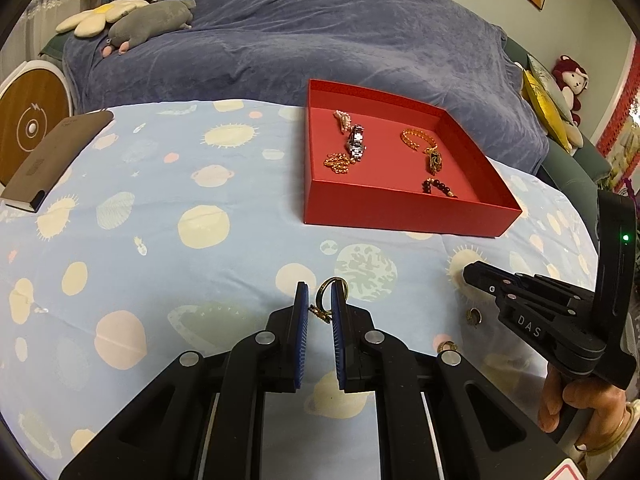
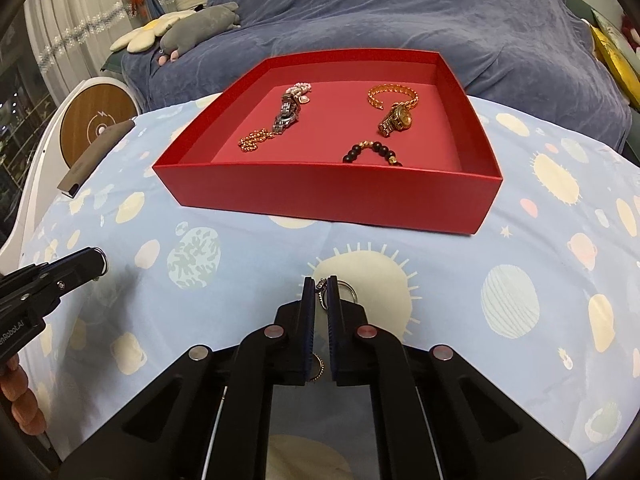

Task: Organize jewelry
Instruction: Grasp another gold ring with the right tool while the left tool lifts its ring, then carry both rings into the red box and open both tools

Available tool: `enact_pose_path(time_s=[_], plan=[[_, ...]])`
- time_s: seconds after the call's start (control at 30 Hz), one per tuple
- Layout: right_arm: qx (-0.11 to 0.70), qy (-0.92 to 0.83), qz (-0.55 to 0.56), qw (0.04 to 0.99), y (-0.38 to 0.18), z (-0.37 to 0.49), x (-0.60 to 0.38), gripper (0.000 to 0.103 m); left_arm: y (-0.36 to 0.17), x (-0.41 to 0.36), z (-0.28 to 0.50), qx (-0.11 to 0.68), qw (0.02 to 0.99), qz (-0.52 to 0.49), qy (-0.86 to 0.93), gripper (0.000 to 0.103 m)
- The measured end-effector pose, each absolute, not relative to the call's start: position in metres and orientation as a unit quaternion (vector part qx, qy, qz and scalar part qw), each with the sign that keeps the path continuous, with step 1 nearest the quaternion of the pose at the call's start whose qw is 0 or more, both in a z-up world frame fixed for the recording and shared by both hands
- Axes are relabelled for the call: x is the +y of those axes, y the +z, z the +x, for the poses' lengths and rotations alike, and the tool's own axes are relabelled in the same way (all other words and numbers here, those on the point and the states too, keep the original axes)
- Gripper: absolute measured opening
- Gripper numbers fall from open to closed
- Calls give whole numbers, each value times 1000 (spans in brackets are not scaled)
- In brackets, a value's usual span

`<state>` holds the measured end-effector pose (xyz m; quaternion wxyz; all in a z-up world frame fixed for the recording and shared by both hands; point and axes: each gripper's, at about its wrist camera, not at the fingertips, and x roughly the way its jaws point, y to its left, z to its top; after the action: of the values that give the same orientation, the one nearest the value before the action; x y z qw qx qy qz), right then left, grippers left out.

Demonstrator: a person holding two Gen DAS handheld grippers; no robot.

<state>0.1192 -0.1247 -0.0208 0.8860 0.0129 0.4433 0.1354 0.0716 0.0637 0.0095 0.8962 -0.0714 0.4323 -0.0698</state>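
In the left wrist view my left gripper (image 1: 320, 292) is shut on a gold ring (image 1: 325, 295) with a short chain hanging from it, just above the planet-print cloth. My right gripper (image 2: 320, 286) is shut on a silver ring (image 2: 347, 292) by its small chain, low over the cloth. The red box (image 2: 320, 196) stands beyond both, holding a silver watch (image 2: 286, 114), a gold watch (image 2: 396, 120), a gold chain (image 2: 254, 140) and a dark bead bracelet (image 2: 370, 150). Each gripper shows in the other's view: the right gripper (image 1: 470, 273), the left gripper (image 2: 98, 261).
Two small rings (image 1: 474, 316) (image 1: 446, 347) lie on the cloth near the right gripper. A brown notebook (image 1: 52, 160) sits at the left edge beside a round white device (image 1: 32, 128). A blue-covered couch (image 1: 320, 32) with plush toys runs behind.
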Motion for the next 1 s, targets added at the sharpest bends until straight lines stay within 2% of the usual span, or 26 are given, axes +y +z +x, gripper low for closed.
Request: enact_pose_path(time_s=[0.43,0.7,1.0], plan=[[410,151,51,898,27,112,-147,5,28,32,95,415,903,-69,-88,9],[389,141,54,909,57,157,-162,5,53,15,139,394,913,-57,-95,9],[403,120,56,905,30,215,-162,5,30,-2,213,416,902,-63,-96,9]])
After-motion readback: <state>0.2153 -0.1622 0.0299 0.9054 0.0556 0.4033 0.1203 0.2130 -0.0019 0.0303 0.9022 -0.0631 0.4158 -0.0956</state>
